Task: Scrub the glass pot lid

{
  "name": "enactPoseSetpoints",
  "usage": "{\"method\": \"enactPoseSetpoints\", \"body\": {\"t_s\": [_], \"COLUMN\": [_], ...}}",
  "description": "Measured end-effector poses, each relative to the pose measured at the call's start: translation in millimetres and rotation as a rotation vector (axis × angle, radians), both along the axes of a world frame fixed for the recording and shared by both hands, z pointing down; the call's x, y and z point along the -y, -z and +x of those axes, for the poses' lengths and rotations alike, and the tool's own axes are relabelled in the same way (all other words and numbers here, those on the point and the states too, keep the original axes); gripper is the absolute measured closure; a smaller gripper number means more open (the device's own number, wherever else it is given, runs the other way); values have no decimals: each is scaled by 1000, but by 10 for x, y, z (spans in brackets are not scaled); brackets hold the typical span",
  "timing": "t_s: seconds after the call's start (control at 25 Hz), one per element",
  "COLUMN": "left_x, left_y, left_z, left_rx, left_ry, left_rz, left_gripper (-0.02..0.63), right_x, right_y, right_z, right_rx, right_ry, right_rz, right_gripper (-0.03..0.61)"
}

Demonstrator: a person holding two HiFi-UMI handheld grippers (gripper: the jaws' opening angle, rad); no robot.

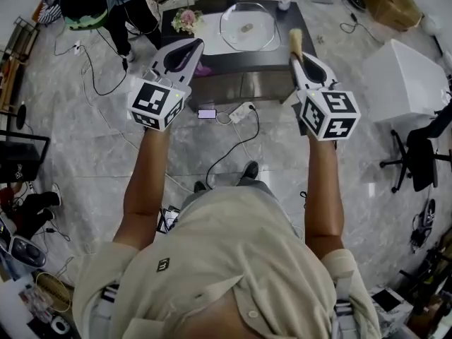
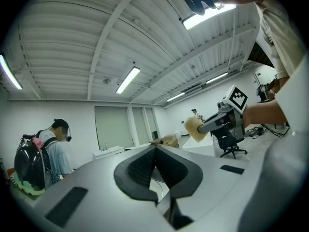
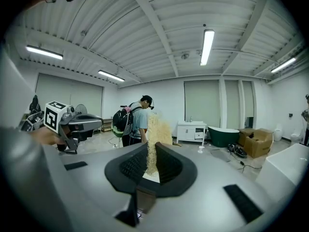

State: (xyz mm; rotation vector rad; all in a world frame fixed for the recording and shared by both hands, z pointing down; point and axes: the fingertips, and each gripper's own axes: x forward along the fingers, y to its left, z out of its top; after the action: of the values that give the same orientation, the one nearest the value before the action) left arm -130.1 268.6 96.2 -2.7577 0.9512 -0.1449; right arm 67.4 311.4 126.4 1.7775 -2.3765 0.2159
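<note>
Glass pot lid (image 1: 247, 25) lies flat on the dark surface (image 1: 233, 56), well ahead of both tongs and touching neither. It's between their lines, nearer the right one. Left tongs (image 1: 189, 46) (image 2: 155, 148) are closed tip to tip with nothing in them. Right tongs (image 1: 296, 54) (image 3: 151, 159) are clamped on a beige fibrous scrub pad (image 1: 295, 39) (image 3: 155, 132), which sticks out past the tips. Both are held up in the air, short of the surface's near edge.
</note>
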Motion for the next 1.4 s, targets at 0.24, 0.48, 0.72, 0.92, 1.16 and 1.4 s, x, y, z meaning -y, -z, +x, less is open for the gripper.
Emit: {"method": "enactPoseSetpoints", "body": {"t_s": [0.24,0.48,0.72,0.92,1.16,1.4], "left_x": [185,265,366,500,928,1430], "left_y": [-48,-32,-17,-31,-112,-85], "left_z": [402,711,970,977,1022,1170], "left_rx": [22,27,61,80,61,25], "left_ry": [44,77,49,42,5,-68], "left_rz": [-9,-6,14,29,15,26], "left_gripper": [599,600,599,599,598,598], "right_x": [305,401,470,585,743,1102], "right_y": [-79,-156,-213,-300,-388,-318], "right_z": [365,641,771,840,967,1070], "right_rx": [26,61,65,65,46,22], "right_ry": [56,86,101,87,23,-55], "right_rz": [-11,-17,-29,-51,-69,-61], "right_gripper": [538,538,538,538,538,538]}}
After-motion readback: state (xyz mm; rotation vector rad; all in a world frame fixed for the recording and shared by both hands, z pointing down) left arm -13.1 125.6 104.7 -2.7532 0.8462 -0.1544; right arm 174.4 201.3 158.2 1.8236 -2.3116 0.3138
